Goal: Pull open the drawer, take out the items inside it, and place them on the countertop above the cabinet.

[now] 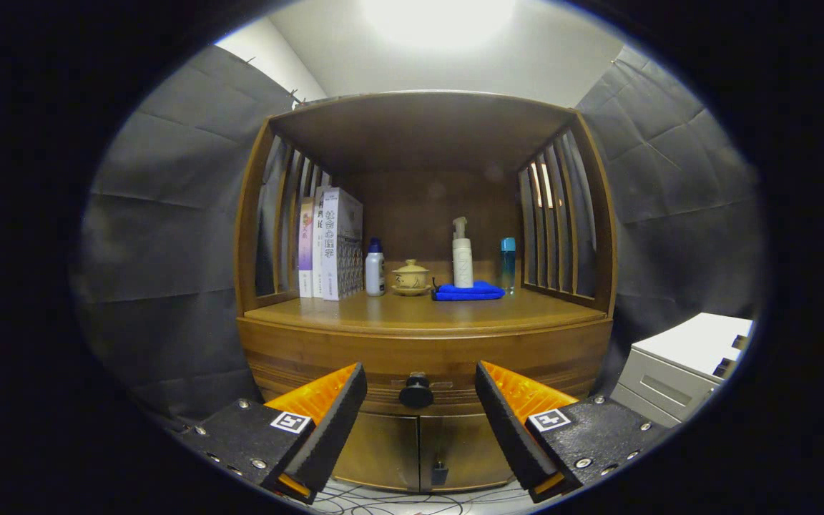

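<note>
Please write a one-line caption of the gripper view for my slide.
Open gripper faces the closed drawer's dark knob, which sits between its fingers, untouched.

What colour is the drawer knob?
Black, clearest in the gripper view: drawer knob between the open fingers.

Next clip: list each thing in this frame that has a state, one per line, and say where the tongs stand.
Wooden cabinet drawer with dark round knob: shut.
Lower wooden cabinet doors: shut.
Tongs: open, fingers either side of the knob, not touching.
Books: upright.
White bottle with blue cap: upright, capped.
Tan lidded teacup: lid on.
White pump bottle: upright on the cloth.
Blue cloth: folded.
Blue-capped clear bottle: upright.
</note>
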Available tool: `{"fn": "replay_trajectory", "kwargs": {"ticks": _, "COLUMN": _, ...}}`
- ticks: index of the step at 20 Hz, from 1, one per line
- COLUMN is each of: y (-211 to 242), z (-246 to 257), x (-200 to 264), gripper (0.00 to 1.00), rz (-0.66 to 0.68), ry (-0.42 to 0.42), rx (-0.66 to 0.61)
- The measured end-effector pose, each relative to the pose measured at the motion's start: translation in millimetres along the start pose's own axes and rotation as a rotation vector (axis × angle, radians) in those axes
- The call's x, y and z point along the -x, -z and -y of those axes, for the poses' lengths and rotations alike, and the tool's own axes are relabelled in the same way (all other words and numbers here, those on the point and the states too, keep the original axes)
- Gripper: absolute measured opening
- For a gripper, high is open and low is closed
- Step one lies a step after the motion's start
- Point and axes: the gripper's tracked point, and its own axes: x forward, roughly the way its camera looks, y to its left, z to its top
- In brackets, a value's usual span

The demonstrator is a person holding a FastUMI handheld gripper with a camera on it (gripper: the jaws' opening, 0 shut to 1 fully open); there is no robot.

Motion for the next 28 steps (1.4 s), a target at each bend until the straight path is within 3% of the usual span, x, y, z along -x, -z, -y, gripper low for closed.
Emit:
{"fn": "replay_trajectory", "kwargs": {"ticks": 7, "y": 14.1, "z": -3.3, "x": -43.2, "gripper": 0.95, "rz": -0.03, "ry": -0.003, "rx": 0.016}}
{"fn": "replay_trajectory", "kwargs": {"ticks": 17, "y": 83.4, "z": -20.7, "x": -79.8, "gripper": 0.95, "rz": -0.172, "ry": -0.026, "rx": 0.037}}
{"fn": "replay_trajectory", "kwargs": {"ticks": 22, "y": 100.2, "z": -23.8, "x": -88.5, "gripper": 0.85, "rz": -0.213, "ry": -0.03, "rx": 0.044}}
{"fn": "replay_trajectory", "kwargs": {"ticks": 28, "y": 102.7, "z": -13.1, "x": -91.5, "gripper": 0.56, "rz": -0.226, "ry": -0.008, "rx": 0.041}}
